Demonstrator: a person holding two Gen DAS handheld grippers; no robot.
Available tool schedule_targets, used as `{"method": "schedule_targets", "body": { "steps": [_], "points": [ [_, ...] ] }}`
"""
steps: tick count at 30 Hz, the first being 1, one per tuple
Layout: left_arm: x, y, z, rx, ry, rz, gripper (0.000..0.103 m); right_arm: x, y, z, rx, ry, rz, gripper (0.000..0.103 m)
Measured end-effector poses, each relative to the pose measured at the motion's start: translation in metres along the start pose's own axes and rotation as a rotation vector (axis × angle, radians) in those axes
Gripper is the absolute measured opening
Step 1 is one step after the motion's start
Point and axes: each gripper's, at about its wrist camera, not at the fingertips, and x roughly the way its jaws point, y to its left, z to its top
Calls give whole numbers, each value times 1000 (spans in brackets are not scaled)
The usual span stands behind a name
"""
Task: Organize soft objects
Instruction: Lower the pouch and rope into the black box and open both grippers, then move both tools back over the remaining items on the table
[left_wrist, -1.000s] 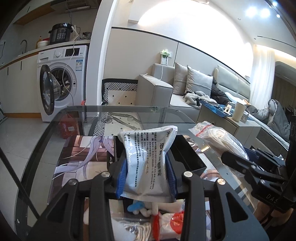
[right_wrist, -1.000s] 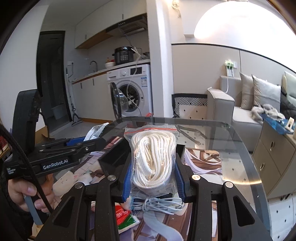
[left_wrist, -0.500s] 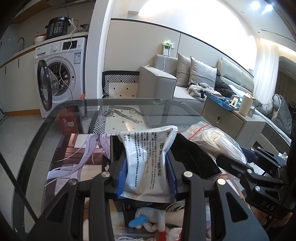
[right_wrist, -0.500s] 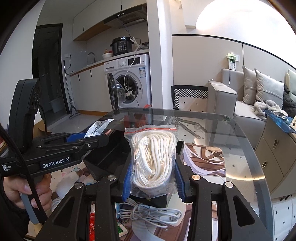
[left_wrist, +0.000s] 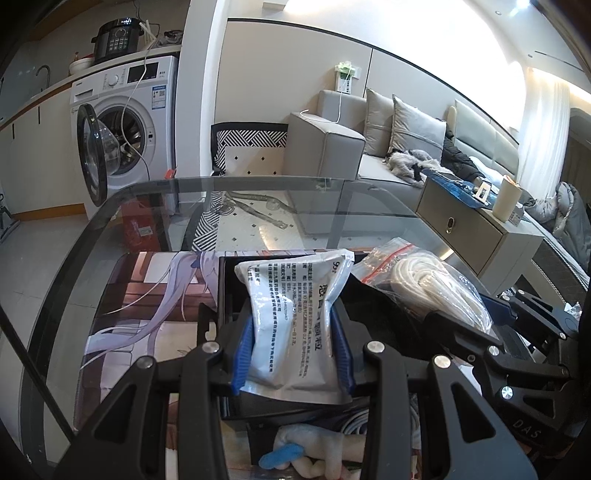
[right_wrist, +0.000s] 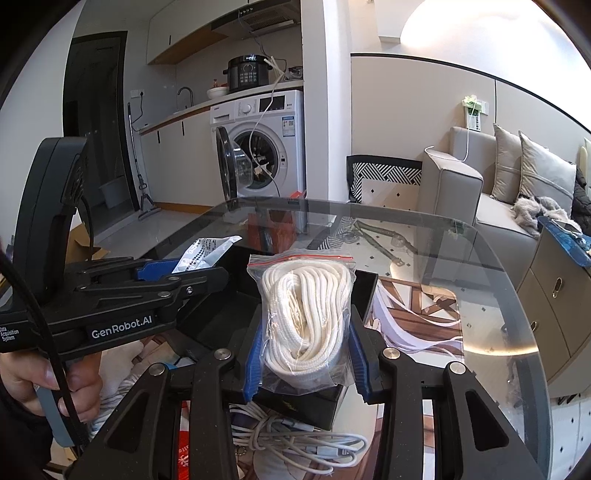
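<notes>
My left gripper is shut on a white printed pouch and holds it over a black open box on the glass table. My right gripper is shut on a clear zip bag of white rope, held over the same black box. The right gripper also shows in the left wrist view with the rope bag, just right of the pouch. The left gripper shows in the right wrist view with the pouch's end sticking out.
The box stands on an anime-print mat on the glass table. A coiled white cable, a white soft toy with a blue part and red packets lie in front of the box. A washing machine and sofa stand beyond.
Both grippers have moved forward and lower over the black box, still holding the pouch and the rope bag. They have come closer together.
</notes>
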Motion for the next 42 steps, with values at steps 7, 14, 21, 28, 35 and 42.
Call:
{"method": "schedule_targets", "body": {
  "steps": [7, 14, 21, 28, 35, 42],
  "points": [
    [7, -2, 2, 9, 21, 3, 37, 12, 1, 2, -15, 16, -2, 39],
    [17, -1, 1, 5, 47, 5, 37, 18, 0, 2, -24, 28, -2, 39],
    [20, -6, -2, 26, 52, 13, 50, 13, -3, -3, -18, 10, 10, 51],
    [-1, -5, -2, 25, 15, -13, 83, -20, -11, -6, 10, -47, -16, 92],
    [-30, -1, -9, 26, -42, 20, 103, -54, -12, -22, 36, -44, -32, 102],
    [-59, 6, -19, 28, -60, 28, 103, -69, 1, -45, 41, -12, -6, 102]
  ]
}}
